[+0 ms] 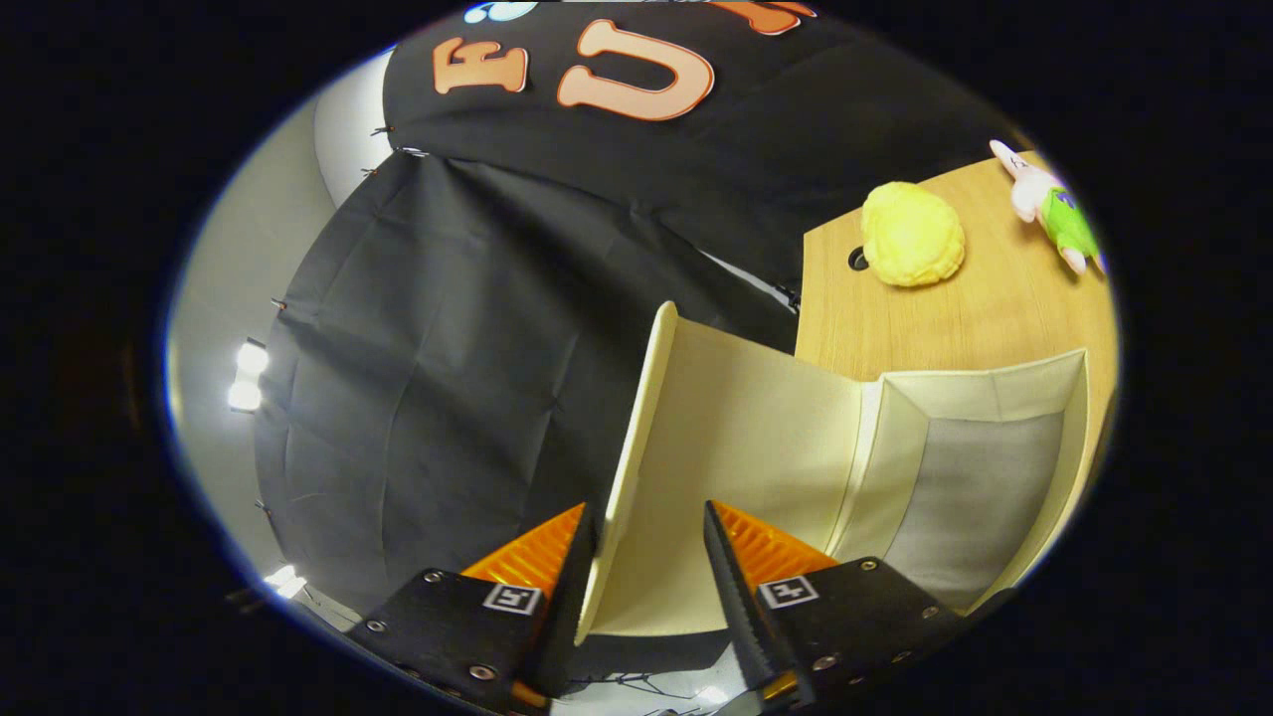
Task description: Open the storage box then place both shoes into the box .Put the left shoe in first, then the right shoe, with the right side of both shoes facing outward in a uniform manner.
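Observation:
The cream storage box stands open on the wooden table, and its grey inside bottom is bare. Its lid is swung up and stands nearly on edge, inner face toward the box. My gripper straddles the lid's free edge. The left finger lies against the lid's outer side. The right finger is on the inner side, with a gap to the lid's thin edge. The jaws stand partly apart, not pressing from both sides.
Beyond the box, a yellow plush ball lies on the table beside a cable hole. A pink and green soft toy lies farther back. The table's left edge drops off to black cloth; bright lamps shine far left.

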{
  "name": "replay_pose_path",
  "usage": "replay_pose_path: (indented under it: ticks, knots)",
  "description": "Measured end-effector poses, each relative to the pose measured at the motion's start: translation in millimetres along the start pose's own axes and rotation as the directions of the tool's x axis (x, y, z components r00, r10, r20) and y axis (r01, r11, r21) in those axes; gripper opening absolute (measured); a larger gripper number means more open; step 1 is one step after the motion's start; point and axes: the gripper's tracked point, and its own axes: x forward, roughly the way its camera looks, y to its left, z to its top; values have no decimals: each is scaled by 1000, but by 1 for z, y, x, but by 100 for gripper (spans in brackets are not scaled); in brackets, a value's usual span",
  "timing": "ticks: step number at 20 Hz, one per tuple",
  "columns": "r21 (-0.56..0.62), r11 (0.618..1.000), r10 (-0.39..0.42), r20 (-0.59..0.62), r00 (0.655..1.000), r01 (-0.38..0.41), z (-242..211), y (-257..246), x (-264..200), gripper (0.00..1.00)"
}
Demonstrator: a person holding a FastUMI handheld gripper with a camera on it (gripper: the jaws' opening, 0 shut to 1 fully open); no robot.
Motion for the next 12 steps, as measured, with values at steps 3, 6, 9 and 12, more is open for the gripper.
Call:
replay_pose_path:
  ticks: [3,6,9,12]
  knots:
    - [-24,999,-25,46,999,27,10,-10,-14,89]
    - [-60,995,-71,102,992,78,21,-32,-47,96]
    - [-75,985,-143,156,977,156,32,-62,-82,95]
    - [-90,964,-227,207,952,249,44,-95,-118,95]
